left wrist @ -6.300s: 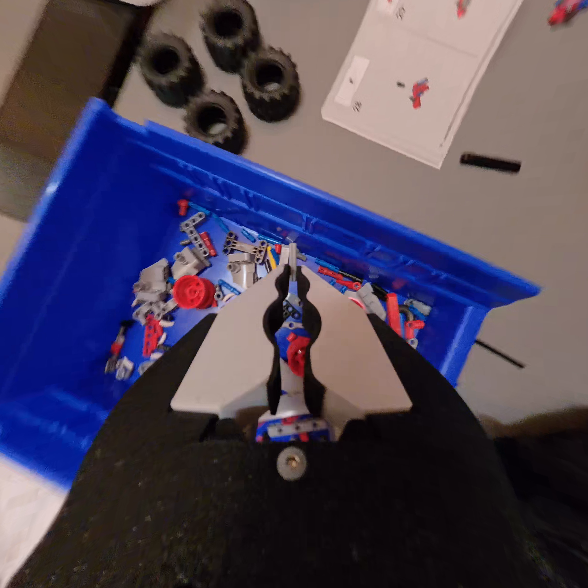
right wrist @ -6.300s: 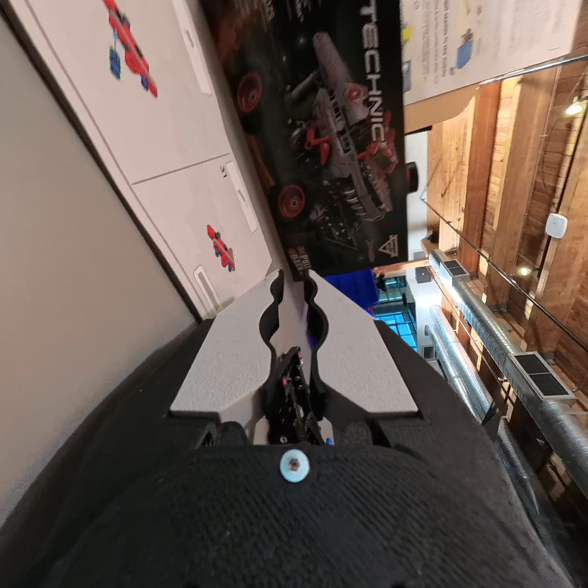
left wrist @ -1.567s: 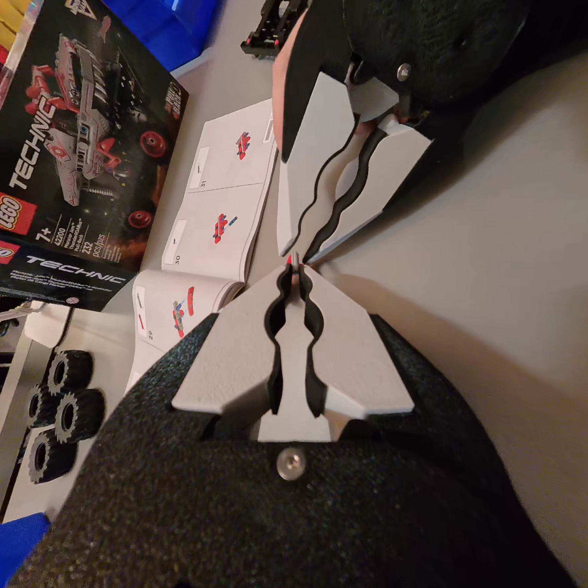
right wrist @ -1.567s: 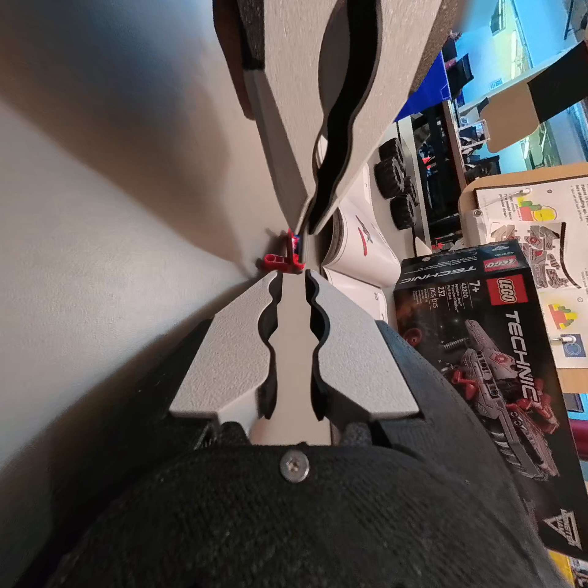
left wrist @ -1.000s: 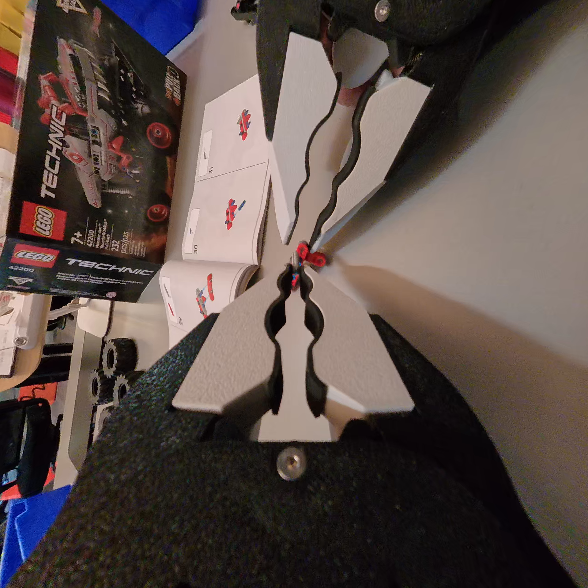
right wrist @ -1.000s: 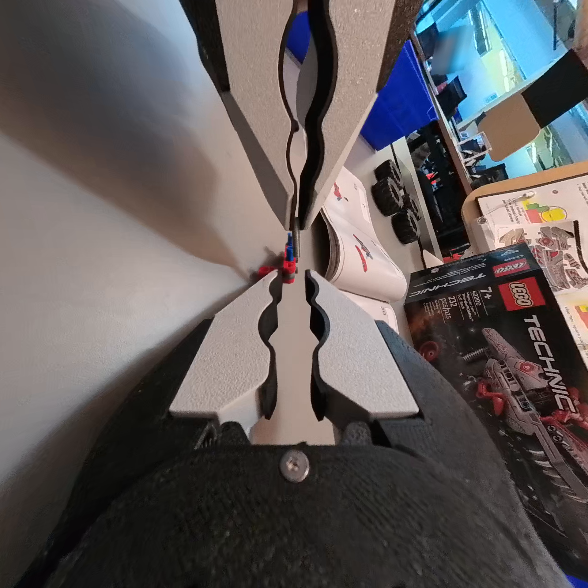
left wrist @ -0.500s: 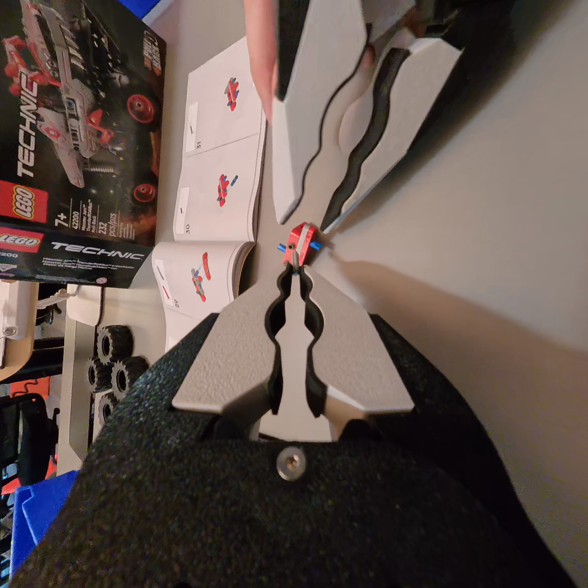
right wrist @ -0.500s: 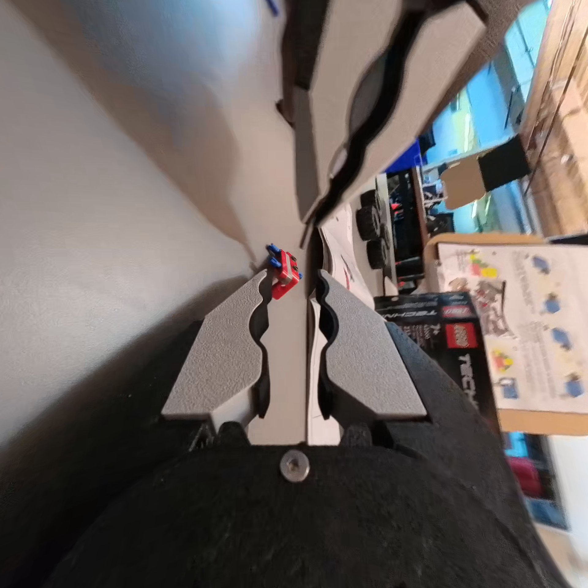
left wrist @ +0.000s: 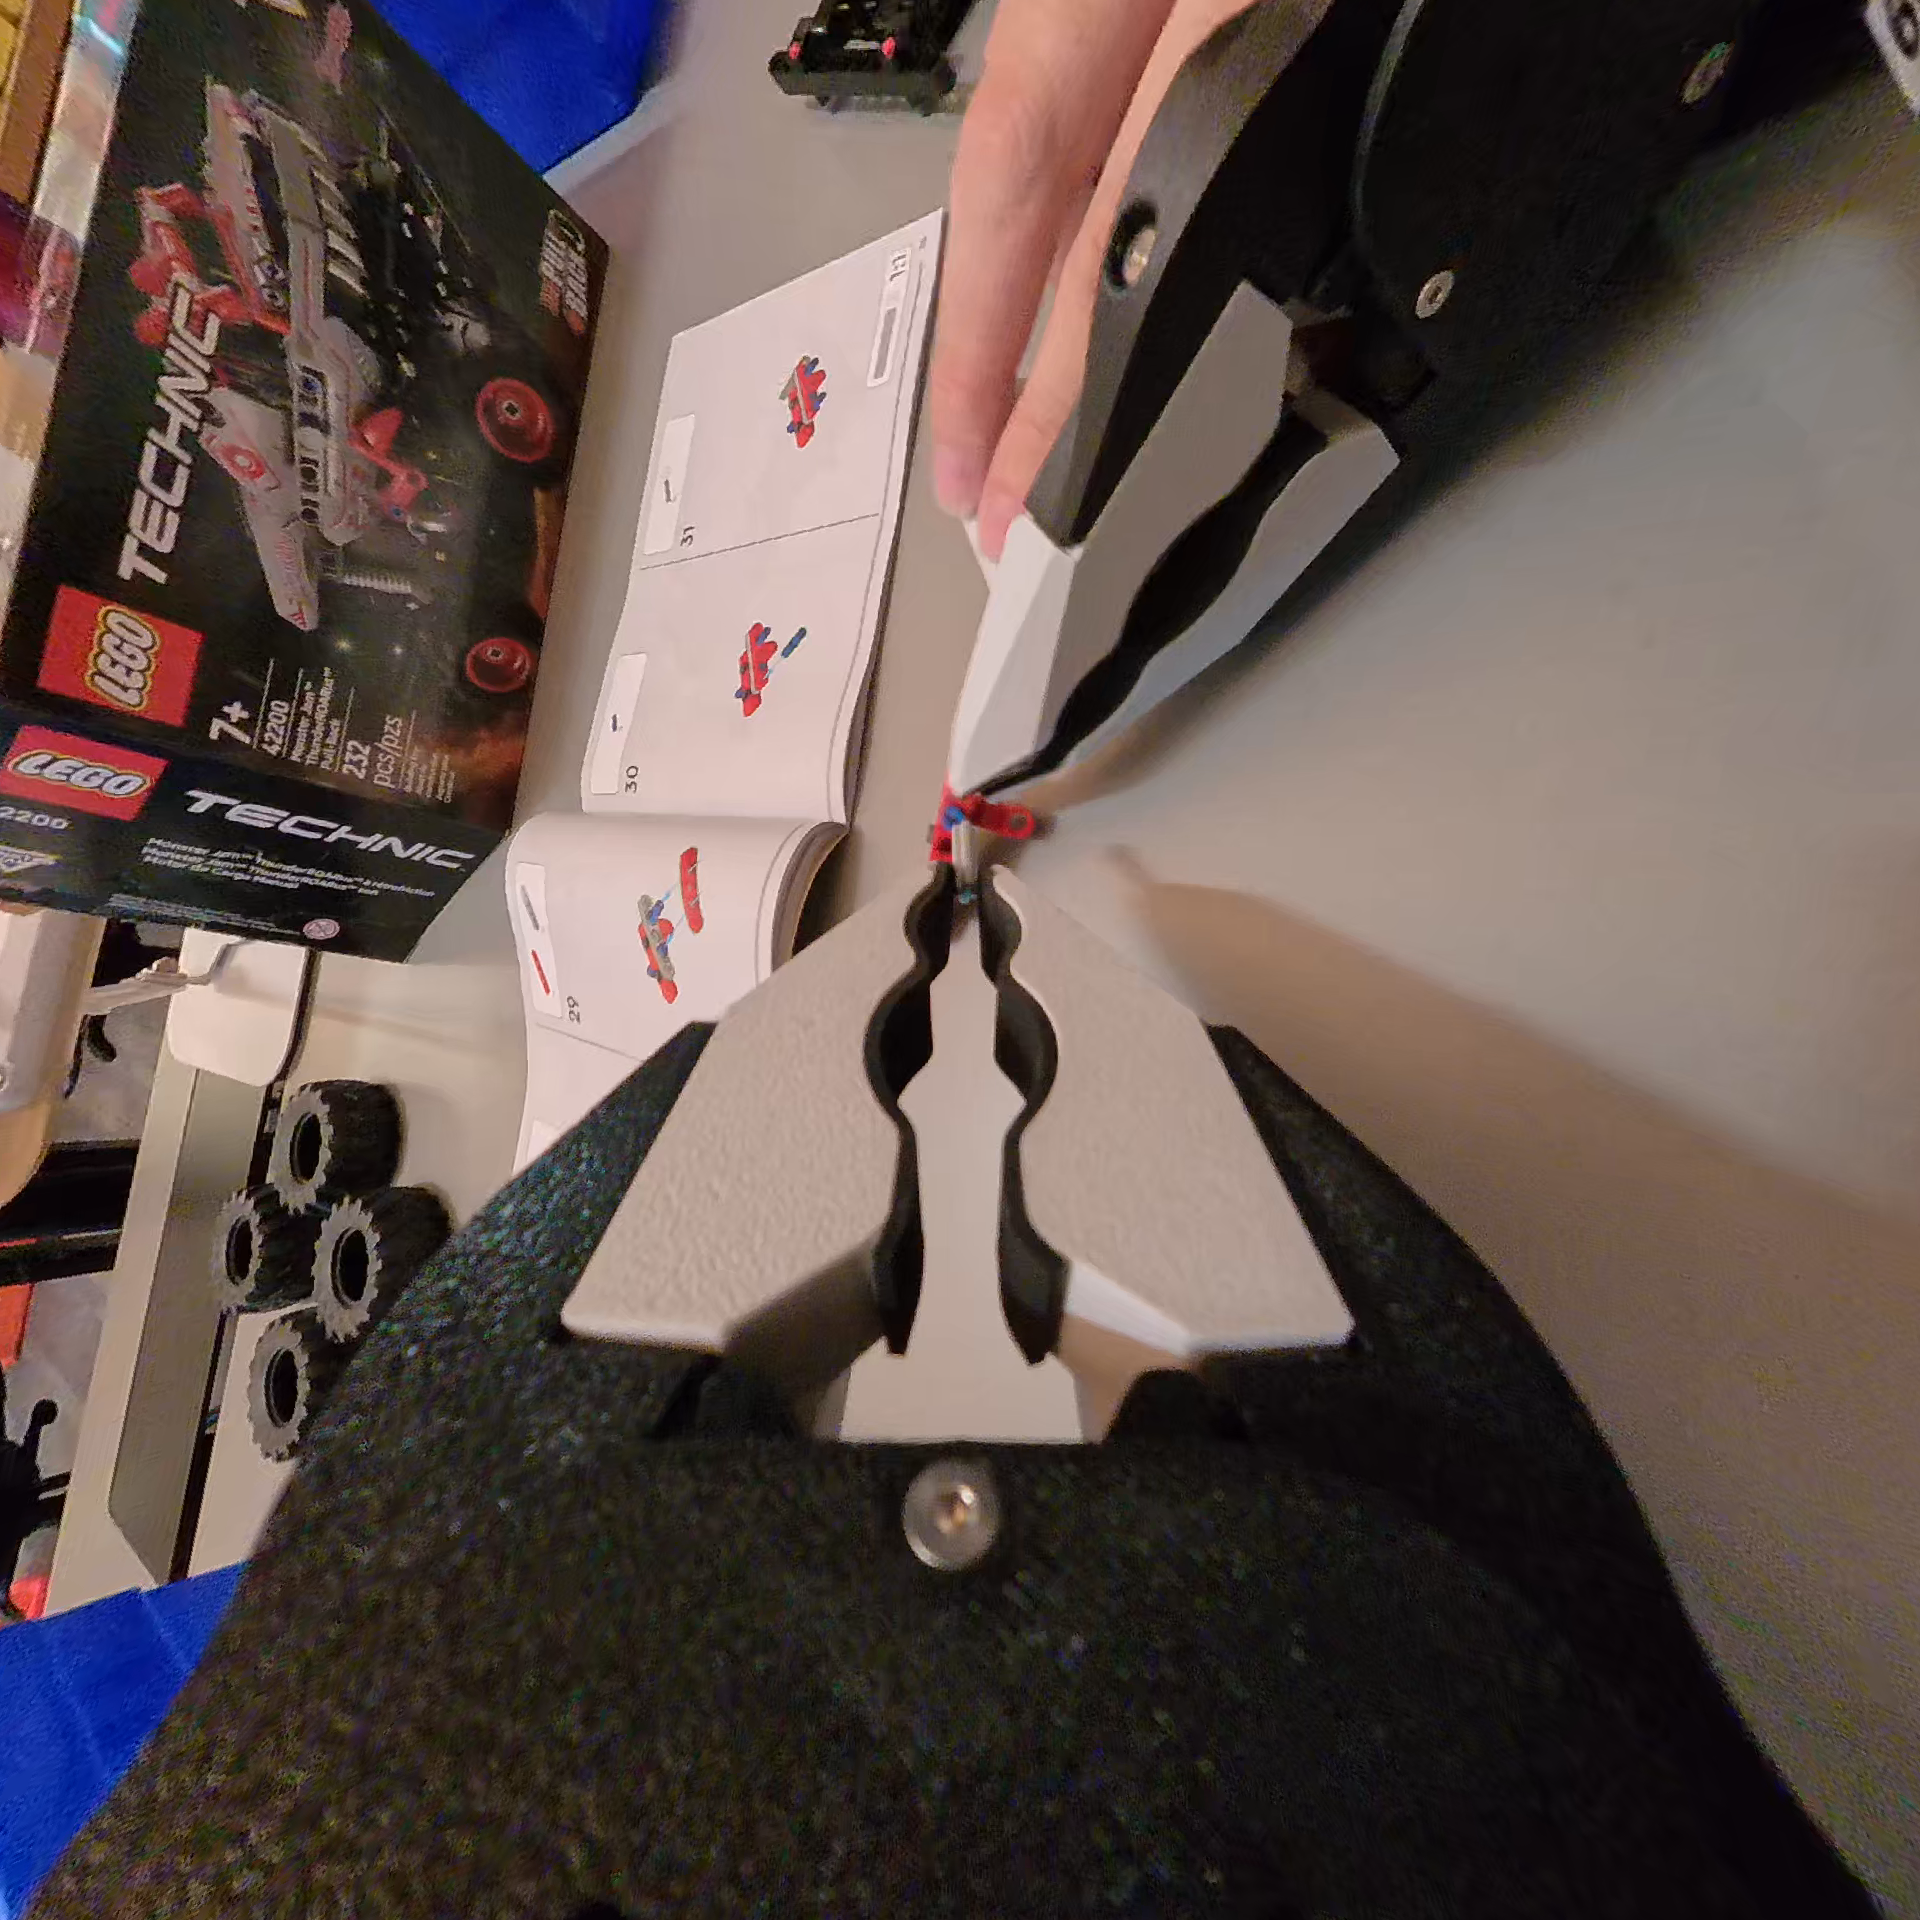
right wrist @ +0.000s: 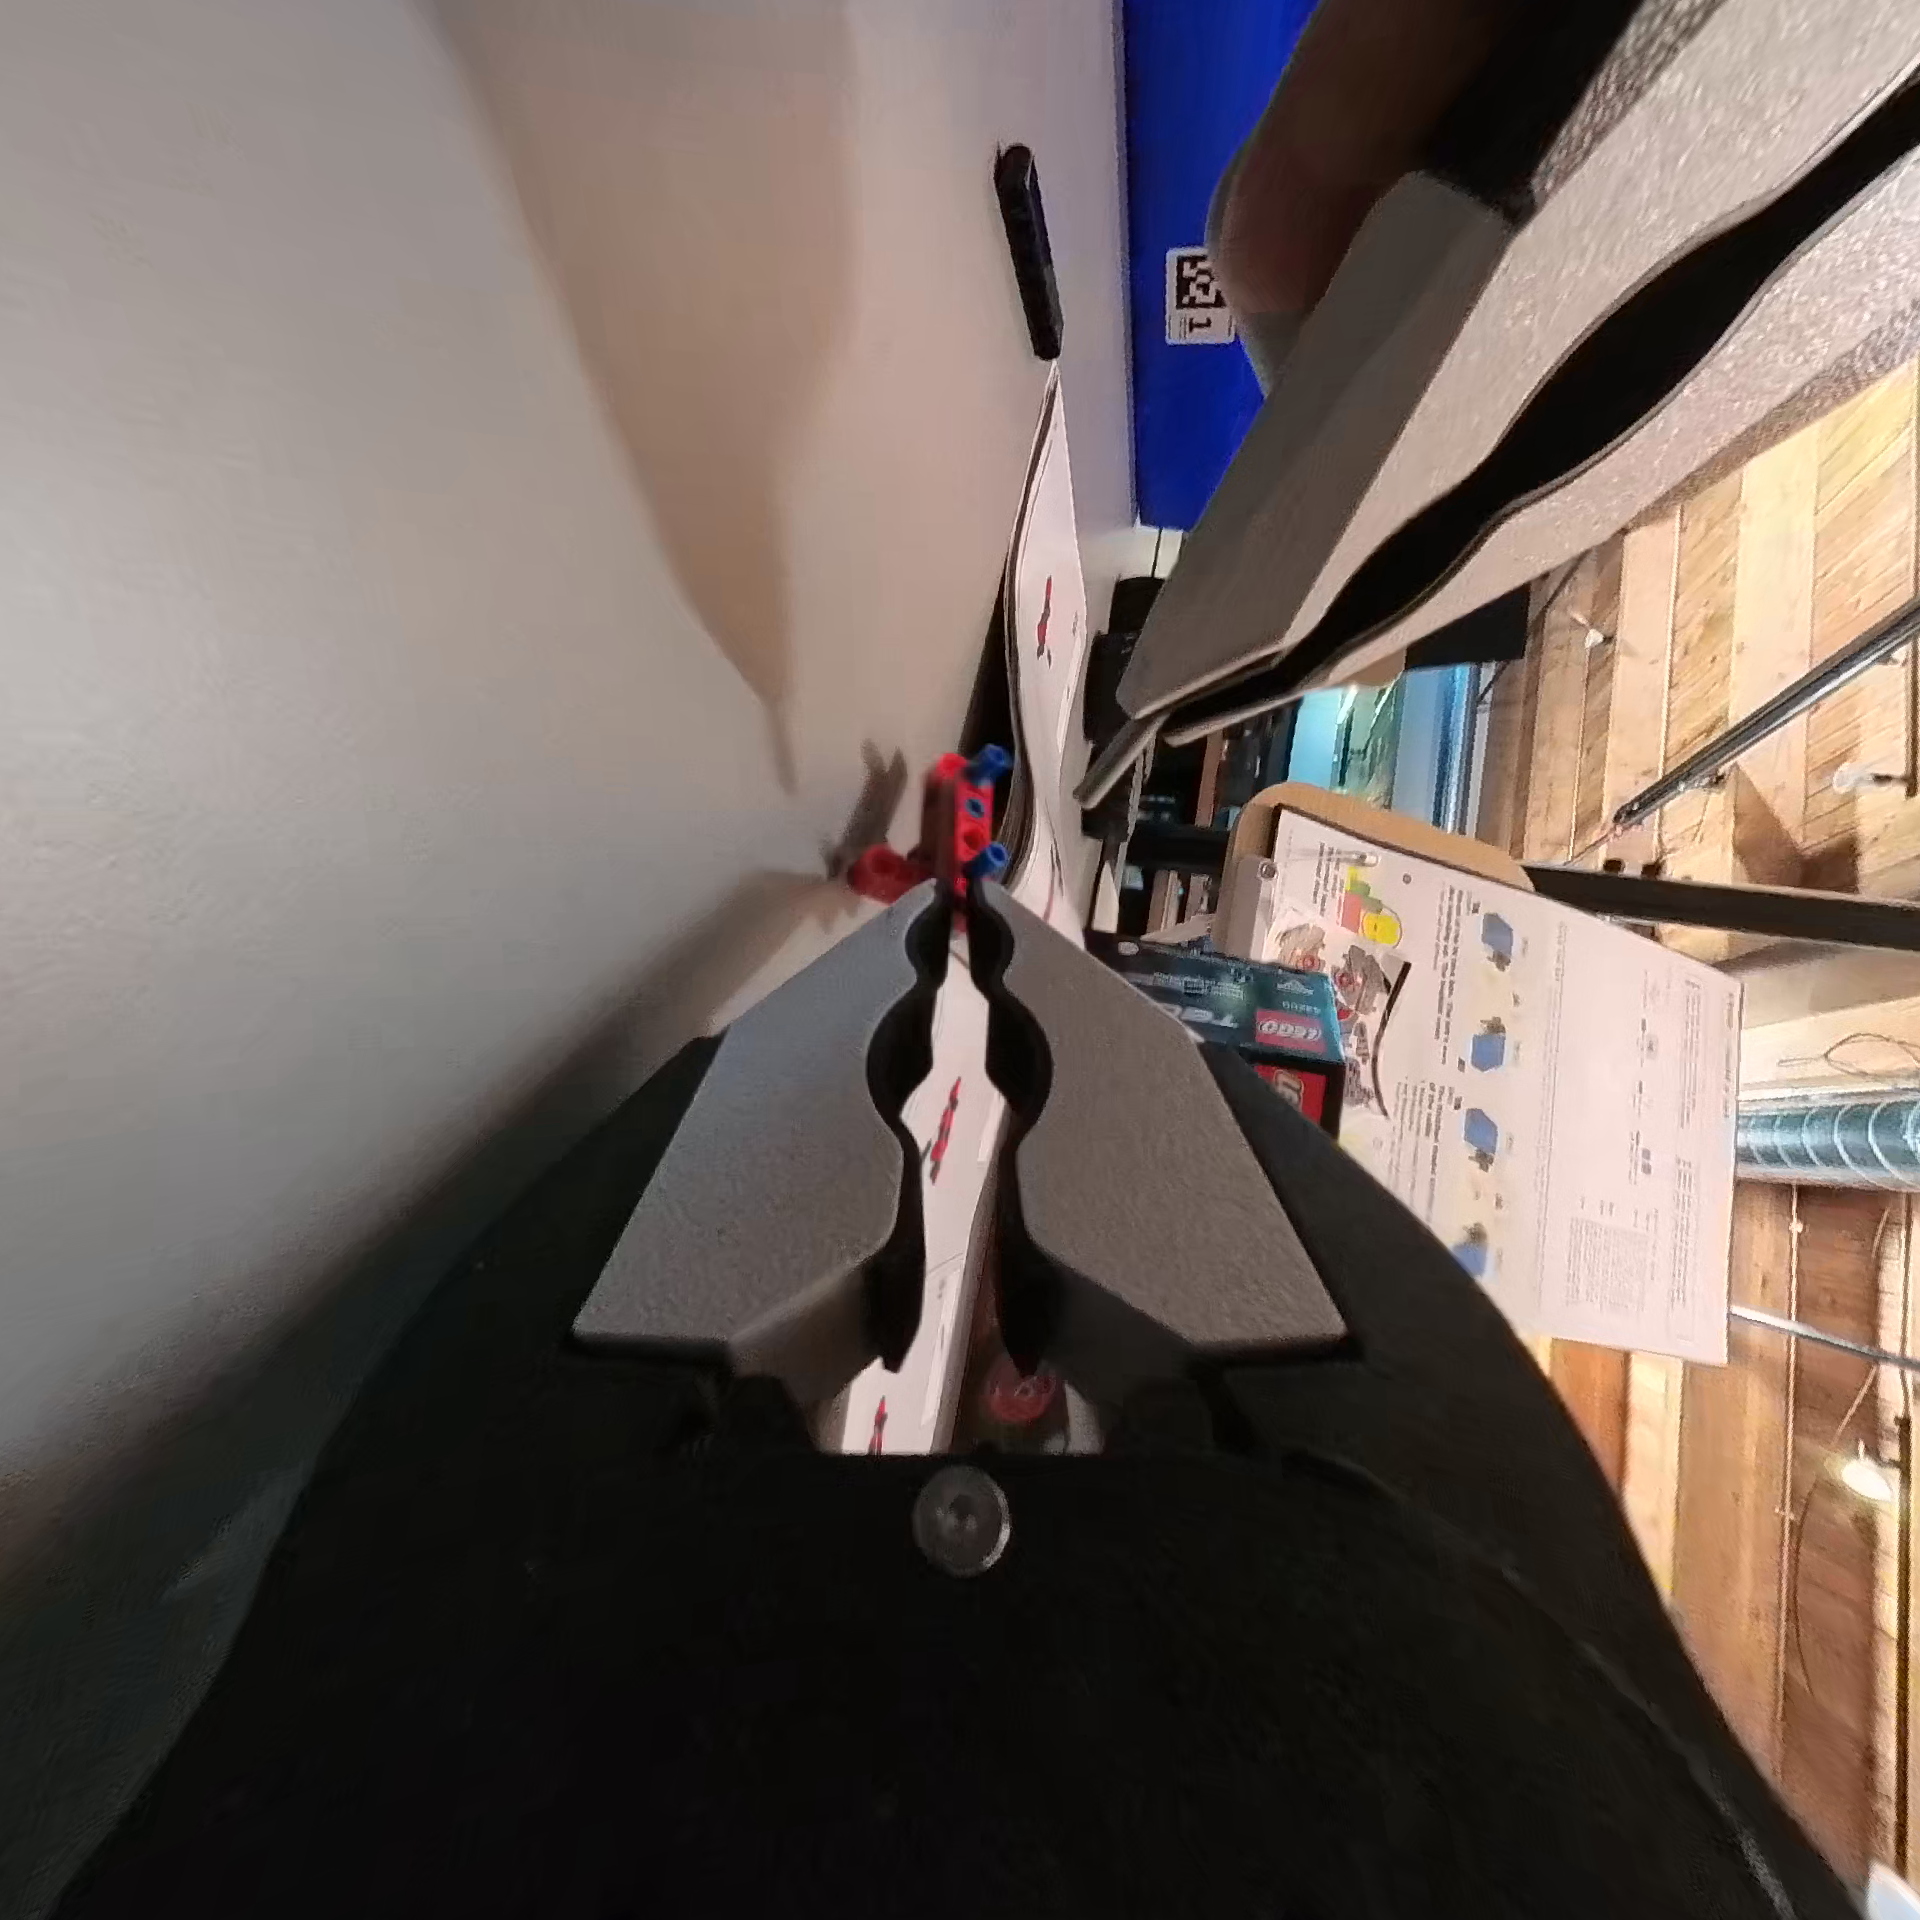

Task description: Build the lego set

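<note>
Off-task stuff around me: grey tabletop (left wrist: 1558, 779); wood-plank wall (right wrist: 1787, 644) and silver duct (right wrist: 1829, 1143) far side; printed sheet (right wrist: 1538, 1122) on a cardboard stand; white ledge (left wrist: 239, 1023) left of the tabletop.

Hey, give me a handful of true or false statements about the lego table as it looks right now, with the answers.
1. Four black tyres lie loose beside the set's box. True.
2. The instruction booklet is closed. False: it lies open, with its building steps showing.
3. The right claw grips a small red piece with blue pins. True.
4. The left claw is wide open. False: its tips are pinched together on a thin grey pin.
5. In the left wrist view, the box lies to the right of the booklet. False: it lies to the booklet's left.
</note>
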Motion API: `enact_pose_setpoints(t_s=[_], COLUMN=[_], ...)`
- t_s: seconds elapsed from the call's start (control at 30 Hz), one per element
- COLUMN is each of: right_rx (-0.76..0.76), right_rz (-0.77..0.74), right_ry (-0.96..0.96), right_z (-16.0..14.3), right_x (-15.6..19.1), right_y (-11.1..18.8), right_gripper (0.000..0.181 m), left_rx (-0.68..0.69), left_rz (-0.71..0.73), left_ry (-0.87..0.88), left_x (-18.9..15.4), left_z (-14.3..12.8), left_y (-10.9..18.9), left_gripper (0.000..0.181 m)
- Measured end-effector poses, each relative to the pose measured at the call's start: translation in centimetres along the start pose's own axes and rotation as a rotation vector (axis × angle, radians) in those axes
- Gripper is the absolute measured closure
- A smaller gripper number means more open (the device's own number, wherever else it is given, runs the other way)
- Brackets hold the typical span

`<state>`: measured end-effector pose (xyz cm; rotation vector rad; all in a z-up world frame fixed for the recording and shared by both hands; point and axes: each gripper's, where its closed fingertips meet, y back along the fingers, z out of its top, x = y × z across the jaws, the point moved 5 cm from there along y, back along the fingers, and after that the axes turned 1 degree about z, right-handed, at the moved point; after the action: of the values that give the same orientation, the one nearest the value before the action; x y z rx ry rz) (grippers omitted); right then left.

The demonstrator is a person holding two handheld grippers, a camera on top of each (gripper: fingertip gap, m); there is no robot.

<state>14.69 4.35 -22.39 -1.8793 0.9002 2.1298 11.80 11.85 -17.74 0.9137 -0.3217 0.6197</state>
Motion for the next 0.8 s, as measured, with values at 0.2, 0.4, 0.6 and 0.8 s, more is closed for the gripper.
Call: enact_pose_setpoints(t_s=[0.2,0.4,0.6,0.8], right_rx=[-0.017,-0.013,-0.031,-0.052], right_rz=[0.013,0.049,0.06,0.06], right_ry=[-0.245,-0.309,-0.383,-0.388], right_z=[1.2,1.6,0.8,1.1], right_x=[-1.0,-0.6,-0.2,-0.3], right_y=[-0.5,-0.8,-0.3,-0.3], right_gripper=[0.181,0.181,0.181,0.181], left_rx=[-0.04,-0.049,-0.092,-0.106], left_rz=[0.024,0.056,0.013,0.003], left_ry=[0.051,0.111,0.21,0.243], left_x=[0.8,1.2,0.2,0.3], left_z=[-0.2,-1.2,-2.5,-3.0], left_y=[1.1,2.4,2.5,2.0], left_gripper=[0.18,0.18,0.18,0.18])
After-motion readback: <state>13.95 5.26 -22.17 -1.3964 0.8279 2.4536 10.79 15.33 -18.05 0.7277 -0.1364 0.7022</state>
